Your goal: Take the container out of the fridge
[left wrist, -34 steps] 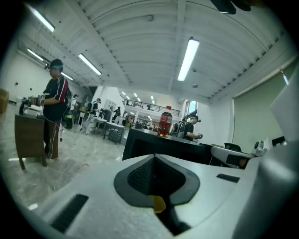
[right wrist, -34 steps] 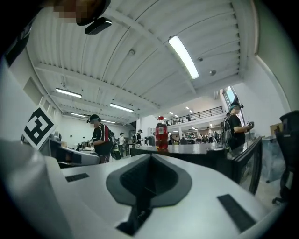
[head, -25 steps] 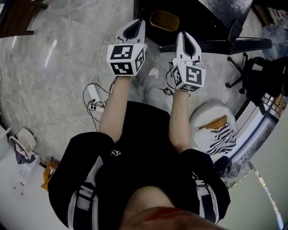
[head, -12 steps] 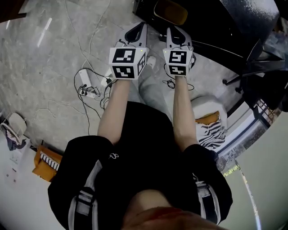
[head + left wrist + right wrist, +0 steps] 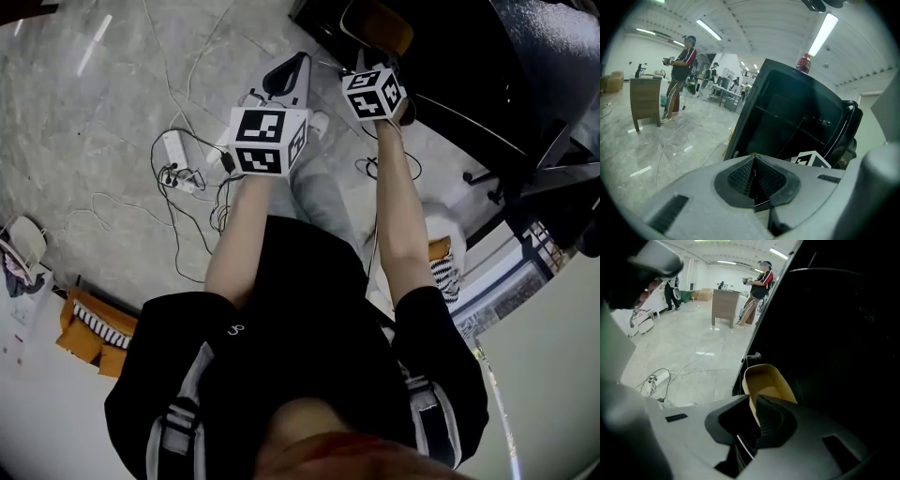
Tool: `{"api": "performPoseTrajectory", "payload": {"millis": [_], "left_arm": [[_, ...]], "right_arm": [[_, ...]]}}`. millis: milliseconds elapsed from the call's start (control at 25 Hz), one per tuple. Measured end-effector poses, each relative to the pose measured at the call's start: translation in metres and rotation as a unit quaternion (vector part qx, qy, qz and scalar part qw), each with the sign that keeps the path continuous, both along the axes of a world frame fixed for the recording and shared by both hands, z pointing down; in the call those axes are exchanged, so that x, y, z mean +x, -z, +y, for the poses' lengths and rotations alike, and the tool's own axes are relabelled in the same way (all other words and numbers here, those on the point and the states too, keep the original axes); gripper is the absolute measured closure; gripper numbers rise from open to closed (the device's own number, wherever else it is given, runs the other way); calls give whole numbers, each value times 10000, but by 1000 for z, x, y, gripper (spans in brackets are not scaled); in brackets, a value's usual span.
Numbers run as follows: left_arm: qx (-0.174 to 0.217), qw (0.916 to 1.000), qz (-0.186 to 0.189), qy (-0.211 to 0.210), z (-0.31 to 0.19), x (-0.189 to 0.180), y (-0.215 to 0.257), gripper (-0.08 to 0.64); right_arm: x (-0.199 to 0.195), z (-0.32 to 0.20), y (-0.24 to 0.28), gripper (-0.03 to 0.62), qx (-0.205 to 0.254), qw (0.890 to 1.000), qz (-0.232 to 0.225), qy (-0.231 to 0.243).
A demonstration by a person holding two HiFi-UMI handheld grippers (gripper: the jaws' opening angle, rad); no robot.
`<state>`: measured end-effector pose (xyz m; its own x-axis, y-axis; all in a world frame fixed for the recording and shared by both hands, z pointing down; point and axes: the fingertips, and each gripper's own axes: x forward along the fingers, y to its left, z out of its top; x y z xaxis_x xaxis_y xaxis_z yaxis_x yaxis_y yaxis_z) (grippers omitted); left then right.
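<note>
Pale marble-look floor (cables strewn across), wooden cabinet, white ceiling with strip lights

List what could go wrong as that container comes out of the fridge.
1. The right gripper holds only the thin near wall of the yellow container, so it may tilt or slip when pulled.
2. The left gripper is shut outside the fridge and gives no support.
3. Cables lie on the floor near the person's feet, so stepping back could snag them.
</note>
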<state>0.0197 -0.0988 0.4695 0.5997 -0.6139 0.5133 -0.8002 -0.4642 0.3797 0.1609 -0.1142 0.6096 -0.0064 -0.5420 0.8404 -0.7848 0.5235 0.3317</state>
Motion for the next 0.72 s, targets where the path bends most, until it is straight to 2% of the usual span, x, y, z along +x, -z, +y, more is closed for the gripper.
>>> {"api": "performPoseTrajectory", "payload": {"millis": [160, 440, 600, 720], "left_arm": [[-97, 9999, -48, 54, 1, -10, -10, 552], [-170, 9997, -138, 97, 2, -26, -16, 552], [-123, 9998, -106, 125, 0, -31, -11, 552], [-65, 9999, -70, 133, 1, -34, -2, 552]], "right_arm": [[8, -5, -29, 577, -339, 9988, 325, 143], [10, -11, -50, 551, -532, 9934, 843, 564], [1, -11, -31, 571, -257, 9979, 498, 320], [-15, -5, -3, 572, 92, 9999, -80, -45]]}}
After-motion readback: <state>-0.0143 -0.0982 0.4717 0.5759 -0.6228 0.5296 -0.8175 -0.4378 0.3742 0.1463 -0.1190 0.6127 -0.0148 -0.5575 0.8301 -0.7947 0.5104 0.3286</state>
